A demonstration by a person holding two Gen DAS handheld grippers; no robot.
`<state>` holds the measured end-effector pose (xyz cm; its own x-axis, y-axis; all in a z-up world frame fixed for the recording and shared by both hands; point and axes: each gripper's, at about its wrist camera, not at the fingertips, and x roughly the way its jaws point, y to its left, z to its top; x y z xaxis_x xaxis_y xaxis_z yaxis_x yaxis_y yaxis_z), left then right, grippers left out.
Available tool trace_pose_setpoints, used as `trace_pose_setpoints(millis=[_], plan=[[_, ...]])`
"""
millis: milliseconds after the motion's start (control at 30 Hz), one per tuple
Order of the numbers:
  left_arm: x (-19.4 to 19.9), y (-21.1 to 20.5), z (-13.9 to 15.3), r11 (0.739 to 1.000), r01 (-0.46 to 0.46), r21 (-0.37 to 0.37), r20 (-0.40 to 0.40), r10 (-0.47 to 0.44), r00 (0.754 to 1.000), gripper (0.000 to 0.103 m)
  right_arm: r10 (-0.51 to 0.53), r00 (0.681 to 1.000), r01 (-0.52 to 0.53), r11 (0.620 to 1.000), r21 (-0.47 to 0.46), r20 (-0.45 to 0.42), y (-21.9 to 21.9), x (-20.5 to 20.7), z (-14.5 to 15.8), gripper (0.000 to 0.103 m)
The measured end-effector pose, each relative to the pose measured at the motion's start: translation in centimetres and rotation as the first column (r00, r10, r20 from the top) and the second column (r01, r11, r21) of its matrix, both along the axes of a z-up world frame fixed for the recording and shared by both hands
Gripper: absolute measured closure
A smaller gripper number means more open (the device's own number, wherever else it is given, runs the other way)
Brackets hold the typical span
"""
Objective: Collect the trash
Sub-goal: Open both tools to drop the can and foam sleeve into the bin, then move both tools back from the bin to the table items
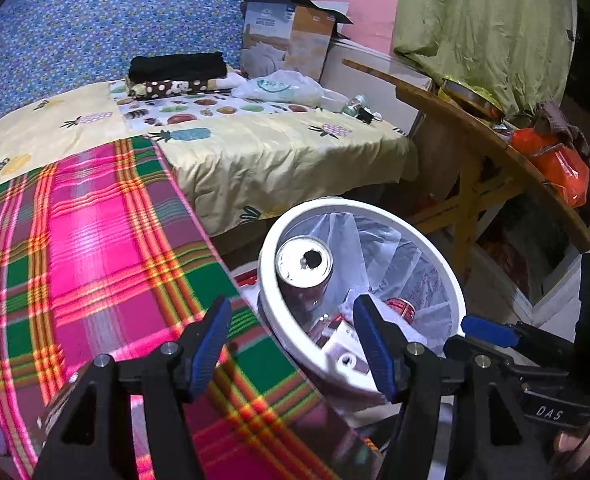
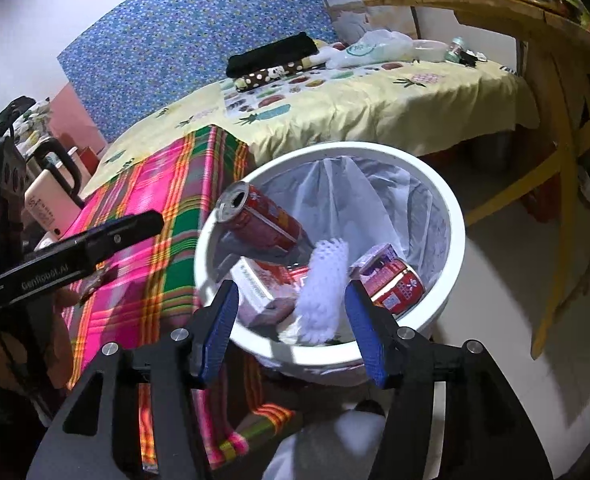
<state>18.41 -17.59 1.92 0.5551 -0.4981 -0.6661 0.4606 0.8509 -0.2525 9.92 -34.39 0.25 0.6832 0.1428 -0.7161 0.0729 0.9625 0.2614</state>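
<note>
While your left tool [image 1: 291,330] hangs wide open and empty over the edge of the plaid blanket [image 1: 95,240], the trash sits to its right in the lined white bin [image 2: 451,216]: a red can [image 2: 263,220] propped against the rim, a carton [image 2: 263,288], white foam netting [image 2: 323,292] and another red can [image 2: 399,288]. Your right tool [image 2: 291,320] gapes empty just above them. The propped can looks likely to tip out if either tool knocks the rim, and the light bin could topple. Beyond lie the pineapple-print bed [image 1: 275,152], a plastic bag [image 1: 279,88], and a cluttered wooden worktop [image 1: 491,140] at the right
</note>
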Motion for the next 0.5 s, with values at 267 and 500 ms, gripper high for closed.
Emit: trace_pose_setpoints(millis=[267,500], plan=[[-2.0,2.7,0.3,0.997,-0.072,-0.012,0.026,0.072,0.997,0.038,0.061,0.998,-0.061,0.998,-0.01,0.028,2.0,-0.4,1.0,0.046],[-3.5,5.5,0.2,0.988,-0.151,-0.012,0.041,0.151,0.988,0.038,0.12,0.992,-0.118,0.993,-0.027,0.051,4.2,-0.7,1.4,0.046]])
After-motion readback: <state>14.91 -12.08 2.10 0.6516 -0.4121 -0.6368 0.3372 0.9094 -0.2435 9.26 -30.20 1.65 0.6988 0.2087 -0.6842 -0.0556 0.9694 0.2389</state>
